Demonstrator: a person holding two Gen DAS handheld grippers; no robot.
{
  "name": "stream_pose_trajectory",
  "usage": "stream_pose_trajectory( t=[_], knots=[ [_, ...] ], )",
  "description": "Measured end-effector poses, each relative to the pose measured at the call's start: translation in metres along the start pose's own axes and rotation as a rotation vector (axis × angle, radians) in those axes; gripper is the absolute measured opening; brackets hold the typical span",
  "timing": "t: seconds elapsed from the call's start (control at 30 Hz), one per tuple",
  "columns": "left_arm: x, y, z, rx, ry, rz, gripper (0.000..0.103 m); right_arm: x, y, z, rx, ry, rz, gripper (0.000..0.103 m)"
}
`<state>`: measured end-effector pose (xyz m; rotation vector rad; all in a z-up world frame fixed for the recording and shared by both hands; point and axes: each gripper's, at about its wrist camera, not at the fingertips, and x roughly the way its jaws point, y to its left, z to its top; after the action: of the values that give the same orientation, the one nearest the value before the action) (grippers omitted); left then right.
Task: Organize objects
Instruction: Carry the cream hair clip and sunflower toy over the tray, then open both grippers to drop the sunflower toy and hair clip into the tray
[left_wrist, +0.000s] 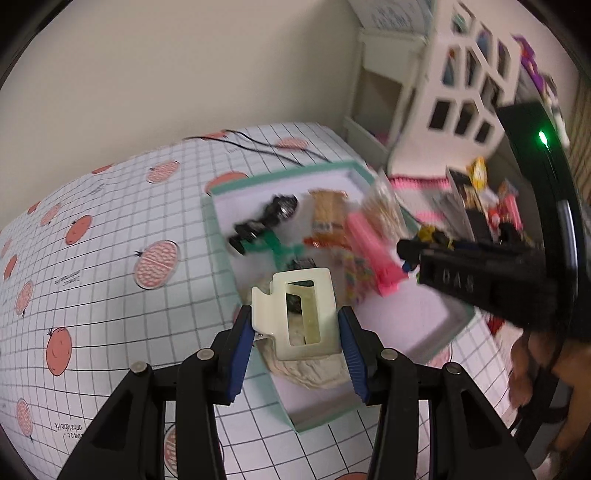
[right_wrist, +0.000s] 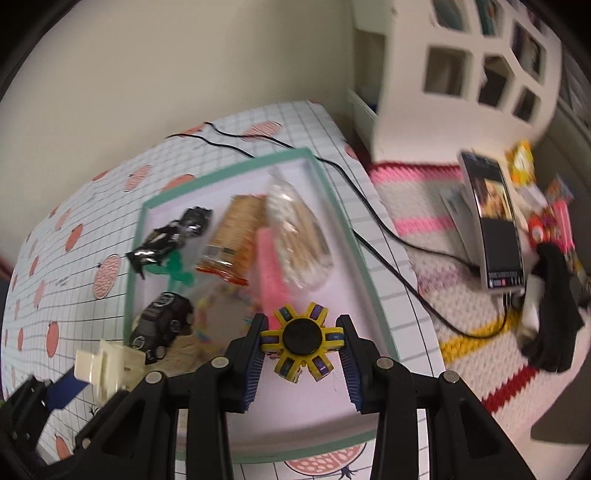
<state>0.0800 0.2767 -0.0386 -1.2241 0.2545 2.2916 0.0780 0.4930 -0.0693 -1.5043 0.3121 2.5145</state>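
Two grippers: both over a shallow tray with a green rim (right_wrist: 334, 206), each carrying one thing.
Left gripper (left_wrist: 295, 326): fingers partly closed, blue pads pressed on both sides of a cream hair clip (left_wrist: 295, 314); clip held above the near part of the tray, over a crumpled beige cloth (left_wrist: 314, 369).
Right gripper (right_wrist: 303, 339): fingers partly closed, clamped on a yellow and purple fidget spinner (right_wrist: 301, 338) with a black hub; spinner held above the near, bare end of the tray.
Tray: lay on a table (left_wrist: 110, 258) covered with a gridded cloth printed with red fruit.
Tray contents, far end: black toy car (right_wrist: 170, 236), packet of crackers (right_wrist: 236, 236), clear bag of pale sticks (right_wrist: 295, 240).
Tray contents, middle: pink comb (right_wrist: 271, 269) beside the clear bag, green plastic piece (right_wrist: 177, 269) under the far toy car, second black toy car (right_wrist: 162, 325) near the left rim.
Cable: black cable (right_wrist: 369, 240) ran across the table past the tray's right rim and down to the floor.
Floor: knitted rug with pink, yellow and red stripes (right_wrist: 424, 221), phone-like device (right_wrist: 496, 221) lying on it; other items there too blurred to tell.
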Motion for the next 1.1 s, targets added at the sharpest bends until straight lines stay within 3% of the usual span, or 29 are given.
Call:
stream_pose_trajectory(
  t=[0.33, 0.67, 1.1],
  knots=[
    [0.019, -0.009, -0.008, 0.003, 0.096, -0.058, 0.048, 0.015, 0.007, -0.005, -0.026, 0.068, -0.016, 0.04],
    [0.041, -0.002, -0.015, -0.064, 0.216, -0.099, 0.048, 0.024, 0.014, -0.013, -0.05, 0.121, -0.03, 0.04],
    [0.041, 0.004, -0.013, -0.12, 0.217, -0.134, 0.048, 0.029, 0.017, -0.015, -0.072, 0.141, -0.036, 0.042]
  ],
)
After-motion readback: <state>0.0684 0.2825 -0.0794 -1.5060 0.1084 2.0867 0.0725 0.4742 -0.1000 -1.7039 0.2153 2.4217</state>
